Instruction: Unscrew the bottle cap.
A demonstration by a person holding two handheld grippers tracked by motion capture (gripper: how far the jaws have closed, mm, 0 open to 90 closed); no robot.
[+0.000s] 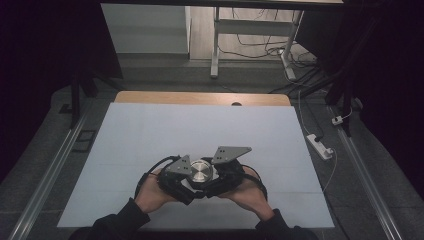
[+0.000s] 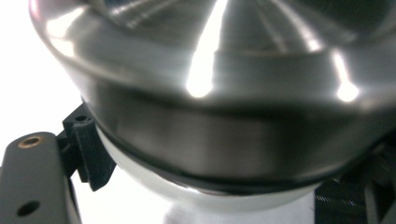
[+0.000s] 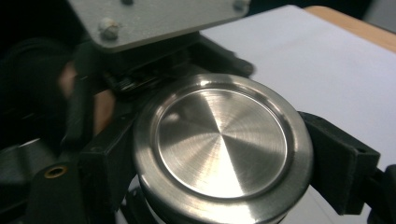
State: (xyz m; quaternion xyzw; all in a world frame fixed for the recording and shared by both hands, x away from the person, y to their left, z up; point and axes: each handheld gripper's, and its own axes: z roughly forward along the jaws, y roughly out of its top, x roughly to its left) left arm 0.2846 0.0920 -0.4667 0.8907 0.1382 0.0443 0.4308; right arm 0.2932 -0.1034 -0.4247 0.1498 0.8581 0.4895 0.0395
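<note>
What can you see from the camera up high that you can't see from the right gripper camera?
The high view alone takes in the whole white table cover, the floor with its power strip, and both hands with their dark sleeves. The right gripper view alone gives the brushed rings on the shiny lid and the black pads pressing its rim. Both share the round metal container, the left tongs and the right tongs.

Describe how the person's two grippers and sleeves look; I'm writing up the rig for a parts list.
Both the left gripper and the right gripper are black, blocky two-jaw tools, each topped by a grey three-cornered plate fixed with screws. A black cable loops from each. A brass-coloured insert sits in the jaw arm in both gripper views. The person wears dark long sleeves; the hands are bare.
</note>
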